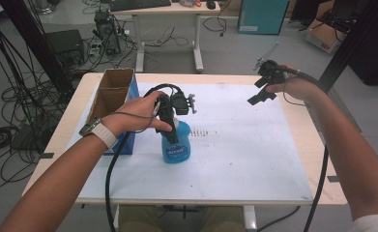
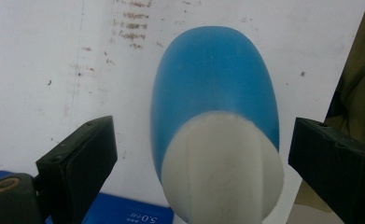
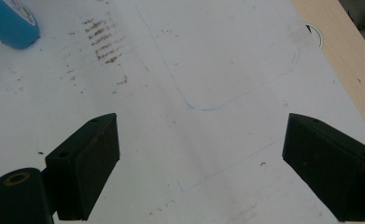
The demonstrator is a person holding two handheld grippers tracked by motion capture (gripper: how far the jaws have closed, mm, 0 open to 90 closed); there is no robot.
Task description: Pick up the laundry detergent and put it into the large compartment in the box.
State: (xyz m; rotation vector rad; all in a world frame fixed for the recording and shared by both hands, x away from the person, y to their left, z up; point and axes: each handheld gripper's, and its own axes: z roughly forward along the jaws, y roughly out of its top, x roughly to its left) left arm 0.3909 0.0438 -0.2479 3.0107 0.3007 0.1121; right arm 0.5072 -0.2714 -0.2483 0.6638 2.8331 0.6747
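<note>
L gripper [image 2: 201, 154] jaws wide apart, either side of white cap [image 2: 222, 165] on blue bottle [image 1: 177, 142], no contact seen, nothing gripped. R gripper [image 3: 201, 163] jaws spread wide too, empty, held up over far right of white mat [image 1: 244, 145]. Bottle stands upright near mat's left-centre, just beside blue cardboard box [image 1: 114, 96]. Mat has brown smudges and a faint blue outline. Wood table [image 1: 322, 159]; grey floor w/ cables, another desk behind.

left gripper [image 1: 169, 121] — black, black cable | right gripper [image 1: 261, 92] — black jaws | wristwatch [image 1: 99, 130] — pale strap, left wrist
</note>
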